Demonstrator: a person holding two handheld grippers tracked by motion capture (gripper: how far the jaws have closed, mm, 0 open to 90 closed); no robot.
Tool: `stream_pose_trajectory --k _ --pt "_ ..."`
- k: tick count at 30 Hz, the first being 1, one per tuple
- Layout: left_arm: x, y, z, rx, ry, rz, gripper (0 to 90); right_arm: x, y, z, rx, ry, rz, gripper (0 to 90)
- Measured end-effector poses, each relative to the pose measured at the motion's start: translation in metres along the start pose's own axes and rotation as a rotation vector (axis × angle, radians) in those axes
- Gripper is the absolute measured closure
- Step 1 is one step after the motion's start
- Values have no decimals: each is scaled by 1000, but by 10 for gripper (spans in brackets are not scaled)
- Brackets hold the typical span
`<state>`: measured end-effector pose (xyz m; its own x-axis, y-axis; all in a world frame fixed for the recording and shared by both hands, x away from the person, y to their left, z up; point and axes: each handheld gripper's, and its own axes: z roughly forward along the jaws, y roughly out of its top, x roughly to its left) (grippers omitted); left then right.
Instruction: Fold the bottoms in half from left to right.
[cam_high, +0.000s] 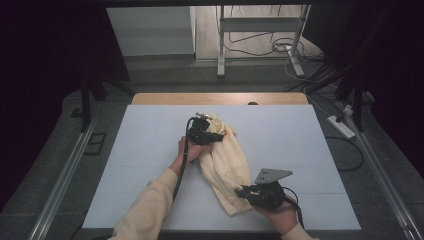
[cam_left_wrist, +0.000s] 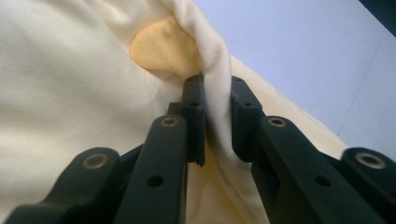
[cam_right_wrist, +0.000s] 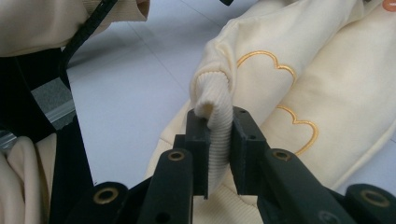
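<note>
High view: the cream sweatshirt (cam_high: 227, 165) lies bunched mid-tabletop, running from the centre toward the near edge of the white board (cam_high: 150, 130). My left gripper (cam_high: 216, 131) pinches a fold at its far end, my right gripper (cam_right_wrist: 219, 140) is clamped narrow on the ribbed cuff (cam_right_wrist: 212, 100) by the near edge. I judge I'm at the stage of holding both ends to spread it. Next calls for drawing my 2 grippers apart without losing either pinch.
</note>
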<state>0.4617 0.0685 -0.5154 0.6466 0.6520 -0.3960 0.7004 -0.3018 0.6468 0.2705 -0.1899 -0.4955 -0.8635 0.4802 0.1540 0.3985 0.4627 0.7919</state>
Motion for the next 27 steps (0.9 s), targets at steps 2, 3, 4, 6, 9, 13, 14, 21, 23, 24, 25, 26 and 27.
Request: stream_pose_trajectory --k 2,3,4,6,9,13,14,21,23,24,25,26,27 --pt "0 0 -1 -3 -6 -3 765 0 0 0 0 -3 -1 785" --pt "0 0 -2 -5 -11 -5 757 0 0 -1 1 -3 -2 784" --pt "0 0 -3 -7 -13 -4 739 0 0 -1 -2 -5 1 781" --pt "-1 -1 -7 -22 -9 -3 668 -1 0 -2 0 -10 3 769" --pt "-5 -1 -17 -69 -10 6 495 -3 -1 -5 -5 -24 14 614" --pt "-11 -4 -28 -88 14 50 415 -7 2 -12 -34 -45 51 471" --pt "-12 -4 -30 -91 21 60 397 -8 3 -13 -45 -57 55 449" --pt "-16 -12 -40 -101 13 88 366 -16 14 -19 -58 -111 50 411" --pt "-17 -15 -42 -102 16 96 359 -19 17 -19 -53 -126 45 411" --pt "-17 -16 -44 -103 18 97 356 -21 19 -18 -48 -140 43 411" --pt "-17 -17 -45 -103 21 100 350 -23 20 -17 -48 -149 41 412" --pt "-17 -19 -47 -103 24 103 349 -25 22 -17 -45 -161 37 413" --pt "-17 -20 -48 -106 24 101 348 -28 24 -15 -41 -165 36 417"
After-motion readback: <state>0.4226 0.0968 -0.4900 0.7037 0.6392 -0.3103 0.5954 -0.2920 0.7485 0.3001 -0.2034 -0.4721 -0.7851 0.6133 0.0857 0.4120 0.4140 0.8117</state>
